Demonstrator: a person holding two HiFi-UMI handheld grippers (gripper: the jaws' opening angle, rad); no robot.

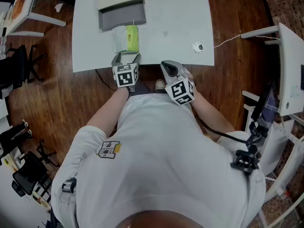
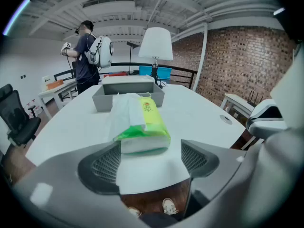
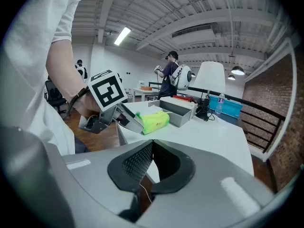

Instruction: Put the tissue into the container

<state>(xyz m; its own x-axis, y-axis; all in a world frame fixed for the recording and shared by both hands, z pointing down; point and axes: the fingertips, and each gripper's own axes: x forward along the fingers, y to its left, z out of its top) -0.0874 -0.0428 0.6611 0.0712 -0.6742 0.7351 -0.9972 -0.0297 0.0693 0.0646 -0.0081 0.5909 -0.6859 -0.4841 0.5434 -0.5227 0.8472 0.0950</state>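
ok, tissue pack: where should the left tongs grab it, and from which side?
Best bet: grip the tissue pack across its narrow width at the near end, coming from the near edge of the table. It lies flat, long axis running away toward the container, both long sides free. The open left tongs line up with that end.

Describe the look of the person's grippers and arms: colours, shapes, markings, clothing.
The left gripper and right gripper: grey, dark mesh pads, each bearing a white cube with black square markers. White short-sleeved shirt; black cable beside the right arm.
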